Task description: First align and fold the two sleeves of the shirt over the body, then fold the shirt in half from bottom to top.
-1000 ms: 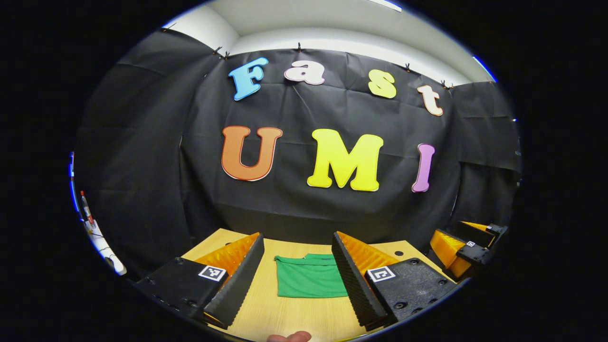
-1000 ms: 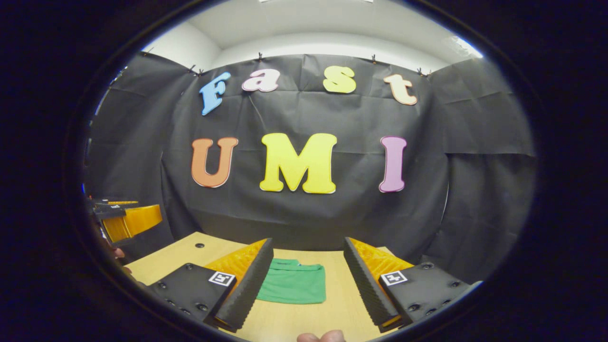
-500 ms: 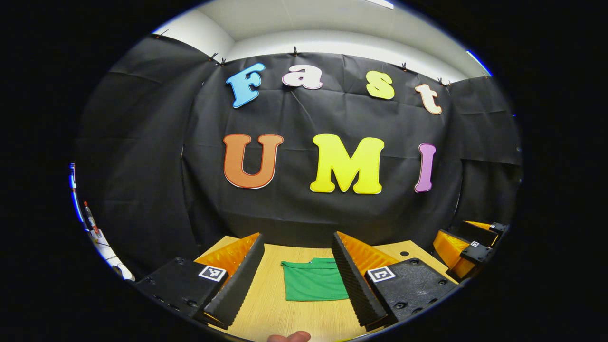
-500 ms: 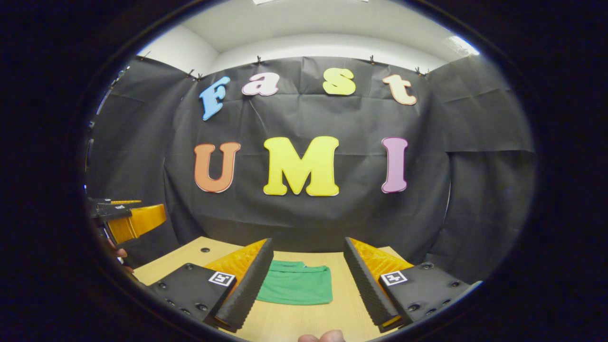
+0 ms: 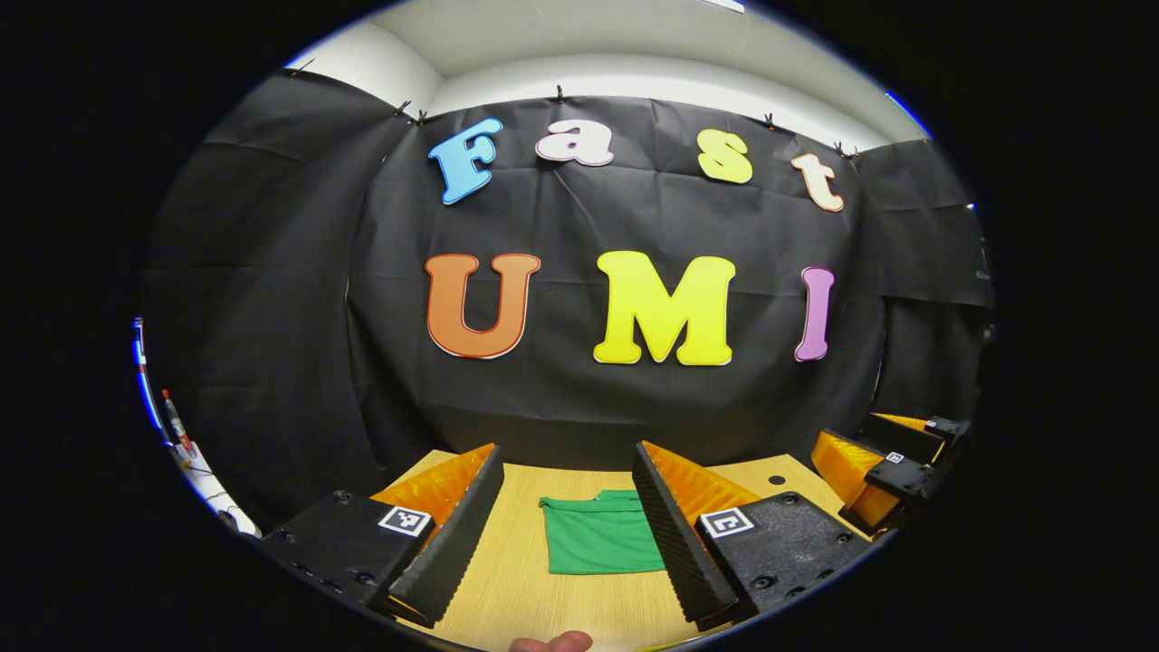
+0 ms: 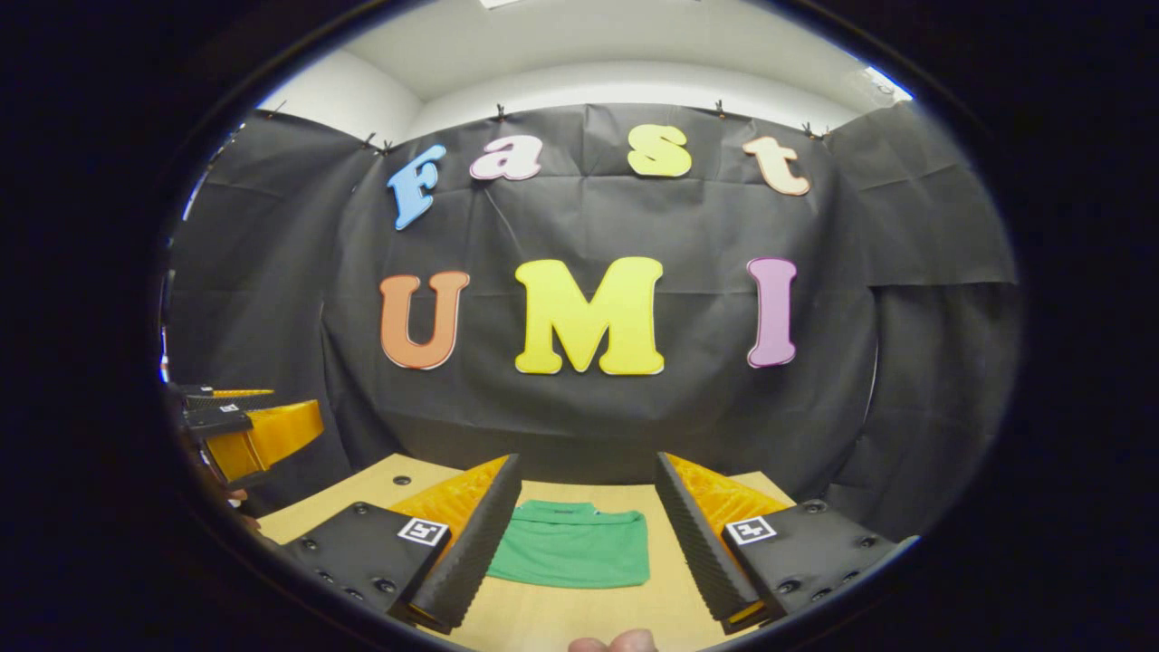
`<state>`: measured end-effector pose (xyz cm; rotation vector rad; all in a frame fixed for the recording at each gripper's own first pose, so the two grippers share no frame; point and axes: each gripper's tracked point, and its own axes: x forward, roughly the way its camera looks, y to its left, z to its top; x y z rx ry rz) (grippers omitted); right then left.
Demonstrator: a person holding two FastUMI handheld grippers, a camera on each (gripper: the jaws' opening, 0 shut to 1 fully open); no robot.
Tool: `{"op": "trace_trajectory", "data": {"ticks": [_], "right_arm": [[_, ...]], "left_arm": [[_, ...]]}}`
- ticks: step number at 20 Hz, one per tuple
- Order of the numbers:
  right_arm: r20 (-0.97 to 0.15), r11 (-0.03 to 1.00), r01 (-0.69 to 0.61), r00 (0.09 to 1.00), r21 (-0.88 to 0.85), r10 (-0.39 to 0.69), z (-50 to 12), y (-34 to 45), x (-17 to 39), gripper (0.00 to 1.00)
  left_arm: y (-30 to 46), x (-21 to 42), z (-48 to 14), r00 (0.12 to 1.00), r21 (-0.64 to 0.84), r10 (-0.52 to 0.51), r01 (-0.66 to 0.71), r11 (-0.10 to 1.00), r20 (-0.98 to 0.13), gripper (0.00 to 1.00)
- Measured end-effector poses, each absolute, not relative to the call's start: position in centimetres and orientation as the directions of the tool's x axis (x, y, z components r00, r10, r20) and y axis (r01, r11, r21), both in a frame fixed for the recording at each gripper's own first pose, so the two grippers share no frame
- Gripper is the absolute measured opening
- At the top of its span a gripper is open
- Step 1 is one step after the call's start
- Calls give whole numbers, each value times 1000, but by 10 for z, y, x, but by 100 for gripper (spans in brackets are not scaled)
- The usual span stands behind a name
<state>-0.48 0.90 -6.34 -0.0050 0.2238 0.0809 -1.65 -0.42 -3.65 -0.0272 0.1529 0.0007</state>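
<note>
I find the shirt (image 5: 602, 534) folded compact on the table (image 5: 516, 589), so I hold the left gripper (image 5: 566, 534) and right gripper (image 6: 584, 543) above its near edge, fingers spread and empty.

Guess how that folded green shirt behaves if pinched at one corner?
The shirt lies thin and flat on the table, so it is probably light and floppy. Lifted by one corner, the fold would likely fall open.

Bare wooden tabletop (image 5: 507, 589) at lower centre of left gripper view, passable around folded green shirt (image 5: 602, 543). Black cloth wall (image 6: 589, 426) blocks far table edge. Left gripper (image 6: 249, 430) occupies left edge of right gripper view.
</note>
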Motion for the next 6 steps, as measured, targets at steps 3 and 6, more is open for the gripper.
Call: {"op": "trace_trajectory", "data": {"ticks": [3,6], "right_arm": [[-209,996,-92,974,0,90,-59,13,4,95],[-202,995,-99,975,0,96,-57,16,9,89]], "left_arm": [[3,-10,-35,990,-16,15,-17,1000,-137,92],[3,-6,-38,989,-28,15,-19,999,-146,92]]}}
